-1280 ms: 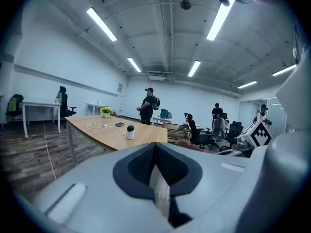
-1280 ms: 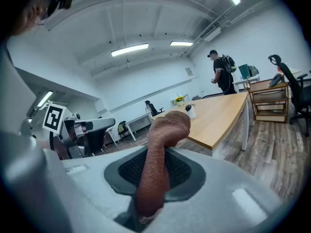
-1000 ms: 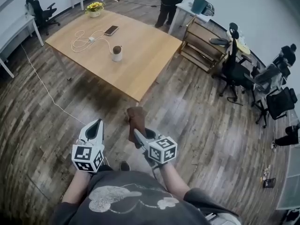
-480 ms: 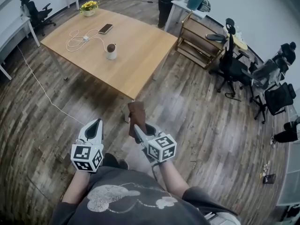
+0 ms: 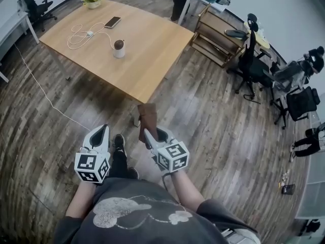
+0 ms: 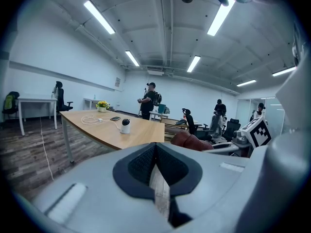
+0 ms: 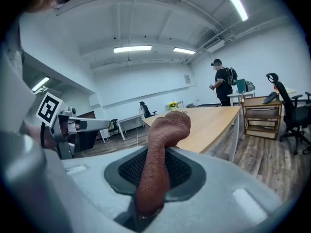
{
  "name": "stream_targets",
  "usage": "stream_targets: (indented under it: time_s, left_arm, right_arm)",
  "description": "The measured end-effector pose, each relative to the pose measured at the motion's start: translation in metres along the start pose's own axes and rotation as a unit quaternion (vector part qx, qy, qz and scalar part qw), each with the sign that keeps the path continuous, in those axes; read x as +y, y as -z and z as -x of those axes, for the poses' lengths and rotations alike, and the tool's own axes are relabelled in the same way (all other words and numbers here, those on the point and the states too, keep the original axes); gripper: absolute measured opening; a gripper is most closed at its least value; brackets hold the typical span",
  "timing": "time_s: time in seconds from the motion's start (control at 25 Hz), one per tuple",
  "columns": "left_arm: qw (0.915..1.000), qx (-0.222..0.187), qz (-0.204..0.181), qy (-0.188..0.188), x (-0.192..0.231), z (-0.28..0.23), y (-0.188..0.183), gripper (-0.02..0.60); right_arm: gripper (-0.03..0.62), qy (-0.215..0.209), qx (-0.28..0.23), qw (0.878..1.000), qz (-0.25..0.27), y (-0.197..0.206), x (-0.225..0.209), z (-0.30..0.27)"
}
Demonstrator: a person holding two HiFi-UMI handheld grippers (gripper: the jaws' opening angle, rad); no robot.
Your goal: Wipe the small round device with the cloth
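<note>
We hold the cloth (image 5: 148, 117).
Right claw (image 5: 148, 134) pinches it; left claw (image 5: 101, 131) closed, empty; round device (image 5: 119, 48) far on tabletop (image 5: 152, 55).

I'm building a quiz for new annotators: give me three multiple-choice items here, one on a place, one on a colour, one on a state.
1. Where is the small round device? A in the left tool; B on the wooden table; C in the right tool.
2. What colour is the cloth? A white; B brown; C blue.
3. How do the left tool's jaws stand? A wide apart; B shut on the cloth; C together, empty.
Answers: 1 B, it stands on the tabletop; 2 B, brown in the right gripper view; 3 C, the left gripper view shows them meeting.
</note>
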State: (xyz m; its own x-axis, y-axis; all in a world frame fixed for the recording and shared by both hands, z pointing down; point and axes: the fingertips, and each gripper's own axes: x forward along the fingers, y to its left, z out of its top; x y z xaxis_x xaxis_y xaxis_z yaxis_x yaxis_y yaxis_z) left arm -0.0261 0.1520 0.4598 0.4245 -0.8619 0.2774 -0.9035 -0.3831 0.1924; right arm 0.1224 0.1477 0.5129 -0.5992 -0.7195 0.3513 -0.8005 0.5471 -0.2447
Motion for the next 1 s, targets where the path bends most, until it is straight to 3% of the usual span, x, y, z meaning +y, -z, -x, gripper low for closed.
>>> stream_targets:
  time_s: [0.4,1.0]
  left_arm:
    - [0.9988,0.009,0.026,0.041,0.042,-0.077,-0.008,0.018]
    - [0.9951,0.024,0.036,0.088,0.118,-0.186,-0.052,0.018]
  right_arm:
    - [0.078,0.059,-0.006,0.998,0.02,-0.042,-0.04,-0.059]
    - [0.078,0.046,0.009,0.997,0.053,-0.113,-0.06,-0.199]
